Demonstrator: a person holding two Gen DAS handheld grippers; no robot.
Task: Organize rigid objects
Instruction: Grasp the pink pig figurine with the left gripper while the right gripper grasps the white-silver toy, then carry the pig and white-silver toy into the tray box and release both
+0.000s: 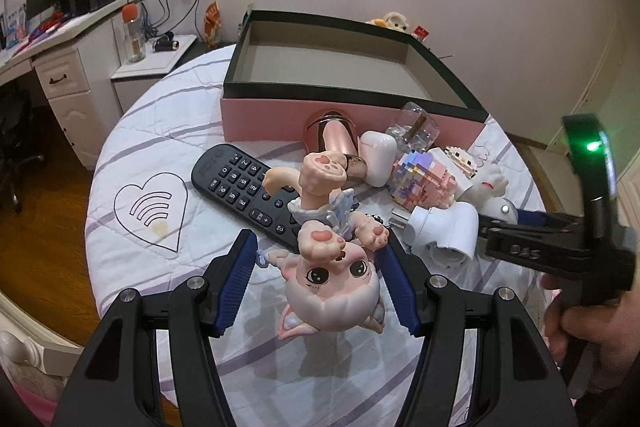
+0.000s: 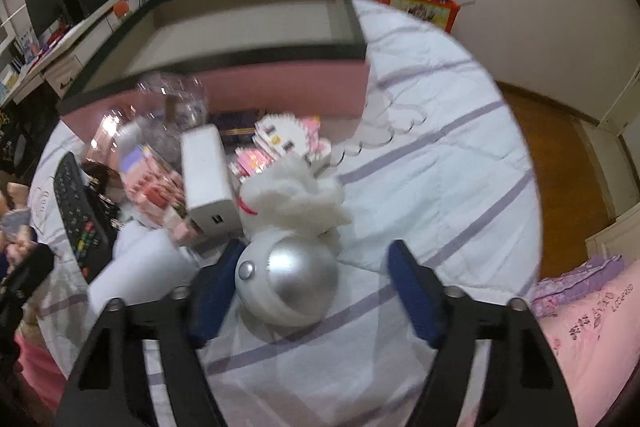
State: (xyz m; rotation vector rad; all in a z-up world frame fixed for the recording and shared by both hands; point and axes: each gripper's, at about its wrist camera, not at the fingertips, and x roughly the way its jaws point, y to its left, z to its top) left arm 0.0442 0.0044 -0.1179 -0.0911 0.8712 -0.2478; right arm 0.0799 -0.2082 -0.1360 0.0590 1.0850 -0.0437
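Clutter sits piled on the striped bedspread (image 1: 132, 131) right in front of the pink box (image 1: 276, 121) with the black rim, which has nothing in it that I can see. The left wrist view gets a clear look at the upside-down figurine (image 1: 334, 259) hanging between the left gripper (image 1: 322, 281) pads, head toward the camera; the right pad touches it, the left pad looks clear, so I can't tell if it's really clamped. Behind it lie the remote (image 1: 244, 187) and a rose-gold bottle (image 1: 336, 143). The right wrist view is blurry but shows the silver dome gadget (image 2: 290, 277) between the right gripper (image 2: 318, 285) fingers; the left pad looks against it, the right one stands off. A hand (image 1: 588, 323) grips that tool at an angle, green light on. Pink bedding (image 2: 592, 331) has writing I can't read.
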